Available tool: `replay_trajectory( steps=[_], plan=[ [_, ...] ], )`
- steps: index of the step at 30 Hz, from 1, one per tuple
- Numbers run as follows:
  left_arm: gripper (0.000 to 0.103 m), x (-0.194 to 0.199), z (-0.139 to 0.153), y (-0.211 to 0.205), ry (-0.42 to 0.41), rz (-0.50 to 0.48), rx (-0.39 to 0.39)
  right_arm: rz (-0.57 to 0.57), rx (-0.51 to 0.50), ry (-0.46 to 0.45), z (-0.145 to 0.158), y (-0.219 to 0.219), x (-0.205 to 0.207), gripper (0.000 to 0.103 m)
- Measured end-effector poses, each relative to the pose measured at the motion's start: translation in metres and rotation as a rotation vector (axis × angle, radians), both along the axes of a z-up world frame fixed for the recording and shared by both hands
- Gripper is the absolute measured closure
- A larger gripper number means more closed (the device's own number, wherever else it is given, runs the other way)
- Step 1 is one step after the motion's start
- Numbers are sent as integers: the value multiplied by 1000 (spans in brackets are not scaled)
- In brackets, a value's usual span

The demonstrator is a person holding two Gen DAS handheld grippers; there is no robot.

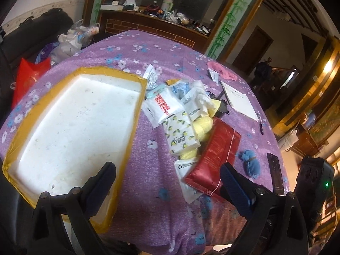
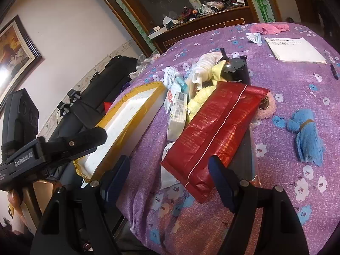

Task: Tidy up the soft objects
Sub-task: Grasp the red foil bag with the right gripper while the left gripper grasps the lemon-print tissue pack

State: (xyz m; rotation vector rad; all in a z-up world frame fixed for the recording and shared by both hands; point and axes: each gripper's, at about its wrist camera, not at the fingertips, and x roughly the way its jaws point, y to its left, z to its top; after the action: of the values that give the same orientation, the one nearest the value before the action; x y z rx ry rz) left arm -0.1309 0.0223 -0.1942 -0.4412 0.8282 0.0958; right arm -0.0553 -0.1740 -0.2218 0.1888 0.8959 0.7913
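Note:
A white foam tray (image 1: 70, 125) with yellow taped rim lies on the purple flowered cloth at left; it also shows in the right wrist view (image 2: 129, 110). Right of it is a pile: tissue packs (image 1: 180, 131), a yellow towel (image 1: 205, 125), white cloth (image 1: 201, 97) and a red foil pack (image 1: 214, 161) (image 2: 214, 131). A blue cloth bundle (image 1: 250, 161) (image 2: 306, 140) lies apart, a pink cloth (image 1: 223, 70) (image 2: 269, 28) far back. My left gripper (image 1: 167, 180) is open and empty above the cloth beside the tray. My right gripper (image 2: 170, 174) is open and empty near the red pack's near end.
A white notepad (image 1: 240, 99) (image 2: 295, 51), a pen (image 2: 333, 68) and a black phone (image 1: 276, 174) lie on the right. A dark cylinder (image 2: 235, 70) stands behind the pile. Bags (image 1: 31, 76) sit off the table's left edge.

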Motion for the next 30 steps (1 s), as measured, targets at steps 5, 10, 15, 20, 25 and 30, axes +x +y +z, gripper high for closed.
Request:
replay_trajectory(
  steps=[5, 10, 15, 20, 25, 30],
  plan=[
    [4, 0, -4, -10, 6, -20, 40, -4, -1, -13, 2, -1, 1, 33],
    [4, -1, -4, -9, 10, -27, 37, -24, 12, -17, 4, -10, 2, 36],
    [4, 3, -3, -13, 10, -50, 39, -53, 24, -12, 4, -21, 5, 37],
    [4, 3, -2, -20, -2, -62, 79, -84, 34, 39, -3, -29, 16, 37],
    [4, 8, -1, -24, -1, -69, 103, -130, -28, 42, -6, -27, 21, 37],
    [4, 13, -2, -20, 9, -61, 104, -158, -88, 23, -5, -23, 21, 37]
  ],
)
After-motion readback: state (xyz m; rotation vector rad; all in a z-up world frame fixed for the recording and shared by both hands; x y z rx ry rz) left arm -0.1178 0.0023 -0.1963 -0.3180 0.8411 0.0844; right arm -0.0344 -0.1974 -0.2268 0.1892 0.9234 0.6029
